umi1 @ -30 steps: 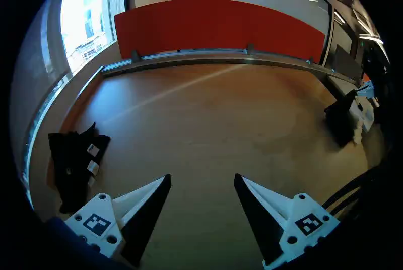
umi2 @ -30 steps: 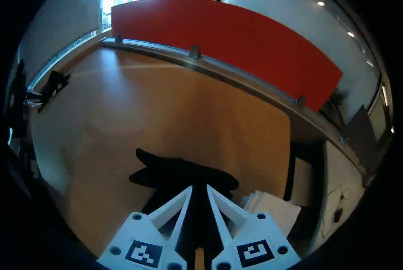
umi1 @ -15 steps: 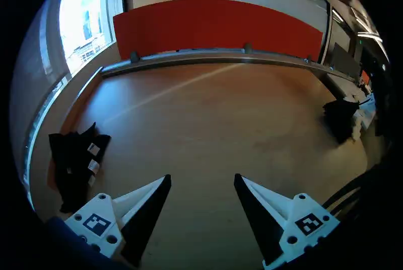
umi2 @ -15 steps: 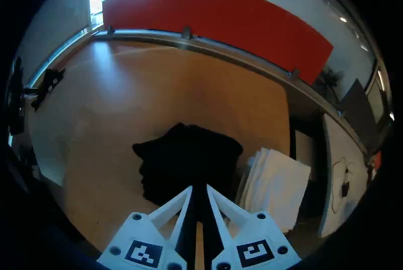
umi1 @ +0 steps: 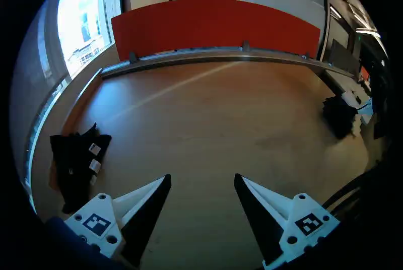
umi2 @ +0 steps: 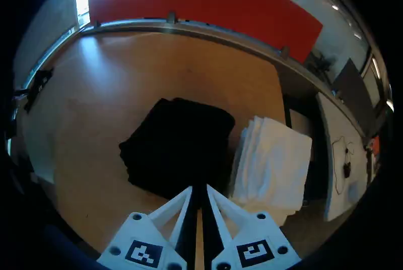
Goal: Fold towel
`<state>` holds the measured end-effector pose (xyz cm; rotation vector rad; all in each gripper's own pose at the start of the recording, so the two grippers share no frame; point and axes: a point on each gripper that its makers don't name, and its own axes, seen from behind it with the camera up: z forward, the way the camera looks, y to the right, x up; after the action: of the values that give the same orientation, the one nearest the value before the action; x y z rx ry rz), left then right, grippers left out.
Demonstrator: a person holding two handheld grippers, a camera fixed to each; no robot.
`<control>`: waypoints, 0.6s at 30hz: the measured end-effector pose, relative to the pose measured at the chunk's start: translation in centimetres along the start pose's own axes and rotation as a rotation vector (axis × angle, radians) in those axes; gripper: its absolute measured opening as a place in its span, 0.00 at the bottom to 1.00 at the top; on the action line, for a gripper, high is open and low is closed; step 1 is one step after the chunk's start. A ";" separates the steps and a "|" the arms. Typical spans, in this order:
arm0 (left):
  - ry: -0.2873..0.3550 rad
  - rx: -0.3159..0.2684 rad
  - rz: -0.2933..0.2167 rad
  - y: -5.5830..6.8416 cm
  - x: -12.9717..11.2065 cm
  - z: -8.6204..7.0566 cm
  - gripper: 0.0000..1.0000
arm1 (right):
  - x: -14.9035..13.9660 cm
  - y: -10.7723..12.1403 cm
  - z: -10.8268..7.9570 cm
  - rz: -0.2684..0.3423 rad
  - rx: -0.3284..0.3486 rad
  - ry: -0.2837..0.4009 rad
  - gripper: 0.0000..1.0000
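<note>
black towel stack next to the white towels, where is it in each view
Left gripper view: the black towel stack is small, at the far right edge of the table.
Right gripper view: the black towel stack lies in the middle, just left of the white towels.
Shared landmark: the red partition along the table's far edge, at the top of both views.

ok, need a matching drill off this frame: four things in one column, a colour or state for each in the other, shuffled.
Things:
1. left gripper
2. right gripper
3. towel stack beside the black stack
4. divider panel at the table's far edge

Colour or state:
A. red
B. fingers close together
C. white
D. fingers wide apart

Pairs: 1-D, 2-B, 3-C, 4-A
</note>
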<state>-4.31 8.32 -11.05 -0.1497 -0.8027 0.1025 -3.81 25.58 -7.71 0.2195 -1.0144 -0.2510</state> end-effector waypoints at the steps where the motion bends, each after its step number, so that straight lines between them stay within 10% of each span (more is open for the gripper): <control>1: -0.001 0.001 0.002 0.0 0.0 0.0 0.93 | -0.3 0.1 0.3 0.006 -0.001 -0.006 0.04; 18: -0.019 0.020 0.015 0.0 -0.7 -0.3 0.93 | -4.4 1.0 4.2 0.082 -0.022 -0.093 0.04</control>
<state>-4.54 8.20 -11.79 -0.1363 -0.8194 0.1266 -9.50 27.59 -8.81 0.1470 -1.1095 -0.1989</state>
